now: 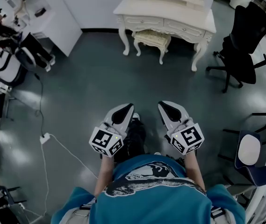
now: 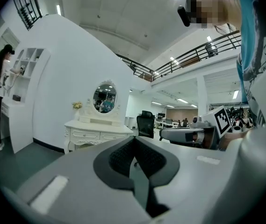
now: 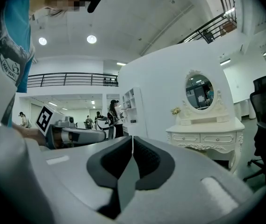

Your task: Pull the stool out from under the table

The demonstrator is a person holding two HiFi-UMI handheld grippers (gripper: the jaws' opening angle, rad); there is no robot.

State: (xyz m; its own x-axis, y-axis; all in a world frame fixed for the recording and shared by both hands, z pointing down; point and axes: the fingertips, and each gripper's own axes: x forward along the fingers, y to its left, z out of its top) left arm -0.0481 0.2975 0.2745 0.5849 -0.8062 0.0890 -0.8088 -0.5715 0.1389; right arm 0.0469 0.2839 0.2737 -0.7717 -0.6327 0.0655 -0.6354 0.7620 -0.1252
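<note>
Two grippers hung side by side in the lower middle of the head view, the left gripper [image 1: 125, 109] and the right gripper [image 1: 166, 106], both pointing toward the top of the frame. Each gripper's own view showed its dark pads pressed together with nothing between them. Both were well apart from the furniture, above bare grey floor [image 1: 90, 83].

At the top centre of the head view stood a white carved dressing table [image 1: 179, 28]. The cream stool [image 1: 152, 39] sat on the floor, tucked partly under the tabletop between the table's front legs. An oval mirror [image 2: 105, 97] rose above the tabletop in the left gripper view.

A black office chair [image 1: 243, 45] stood at the upper right, near the table's right end. A second chair with a pale seat [image 1: 250, 149] was at the right edge. At the upper left a person [image 1: 2, 26] stood by a white shelf unit [image 1: 53, 13]. A white cable ran down the left side of the floor to a power strip [image 1: 45, 138].
</note>
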